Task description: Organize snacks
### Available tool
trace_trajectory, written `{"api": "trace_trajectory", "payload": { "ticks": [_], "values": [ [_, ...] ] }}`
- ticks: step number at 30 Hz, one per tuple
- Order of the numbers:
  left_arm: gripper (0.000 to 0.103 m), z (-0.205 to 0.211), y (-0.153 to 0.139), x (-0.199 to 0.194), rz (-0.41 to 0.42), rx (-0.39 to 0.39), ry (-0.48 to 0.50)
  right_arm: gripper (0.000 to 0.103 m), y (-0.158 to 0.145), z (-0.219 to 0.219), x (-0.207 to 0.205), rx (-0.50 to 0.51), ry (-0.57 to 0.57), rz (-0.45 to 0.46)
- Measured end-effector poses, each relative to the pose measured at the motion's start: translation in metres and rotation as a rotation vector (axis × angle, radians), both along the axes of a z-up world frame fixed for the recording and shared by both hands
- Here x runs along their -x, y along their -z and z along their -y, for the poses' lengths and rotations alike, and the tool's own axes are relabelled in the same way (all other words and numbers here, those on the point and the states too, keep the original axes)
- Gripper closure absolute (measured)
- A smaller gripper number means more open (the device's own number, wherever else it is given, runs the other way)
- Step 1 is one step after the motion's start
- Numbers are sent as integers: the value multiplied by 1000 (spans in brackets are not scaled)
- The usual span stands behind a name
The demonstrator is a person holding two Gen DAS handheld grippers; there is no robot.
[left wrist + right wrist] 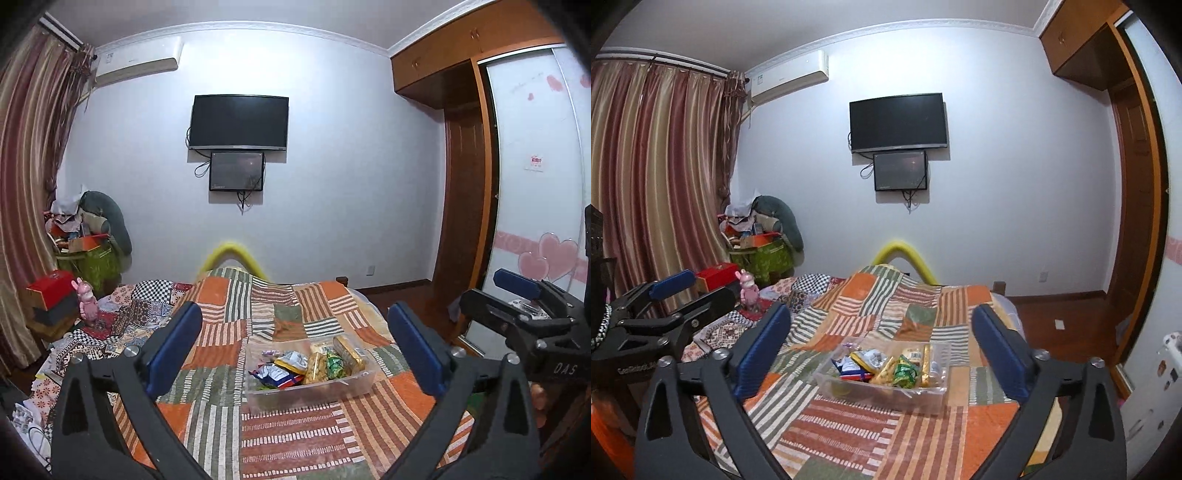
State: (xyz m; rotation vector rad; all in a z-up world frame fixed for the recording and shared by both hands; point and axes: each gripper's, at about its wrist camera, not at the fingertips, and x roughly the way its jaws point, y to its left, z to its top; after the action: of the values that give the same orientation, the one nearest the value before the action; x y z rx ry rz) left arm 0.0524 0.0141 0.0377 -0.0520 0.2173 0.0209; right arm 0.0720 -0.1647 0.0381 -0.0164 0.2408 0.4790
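A clear plastic bin (pixel 314 395) sits on the patchwork bedspread (pixel 295 443), filled with several snack packets (pixel 314 363) in yellow, green, blue and white. It also shows in the right wrist view (pixel 923 397), with its snack packets (pixel 894 367). My left gripper (pixel 295 347) is open and empty, held above and short of the bin. My right gripper (pixel 882 347) is open and empty too, at a similar height. Each gripper shows at the edge of the other's view: the right one (pixel 517 295), the left one (pixel 676 291).
A pink rabbit figure (pixel 88 302) and a red box (pixel 50 288) stand at the bed's left. A cluttered green bag (pixel 762 258) sits in the corner by the curtains (pixel 653 184). A TV (pixel 238 122) hangs ahead. A wardrobe (pixel 535 184) and wood floor lie right.
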Motion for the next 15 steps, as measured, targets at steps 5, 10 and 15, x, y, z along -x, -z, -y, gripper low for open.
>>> {"api": "trace_trajectory", "payload": {
  "ticks": [5,10,15],
  "values": [
    [0,3,0,8,1,-4,-3,0,2,0,4,8,18,11],
    [0,4,0,12,0,-2,-3,0,6,5,9,7,21,7],
    [0,6,0,13,2,-6,-4,0,8,9,10,2,21,0]
  ]
}}
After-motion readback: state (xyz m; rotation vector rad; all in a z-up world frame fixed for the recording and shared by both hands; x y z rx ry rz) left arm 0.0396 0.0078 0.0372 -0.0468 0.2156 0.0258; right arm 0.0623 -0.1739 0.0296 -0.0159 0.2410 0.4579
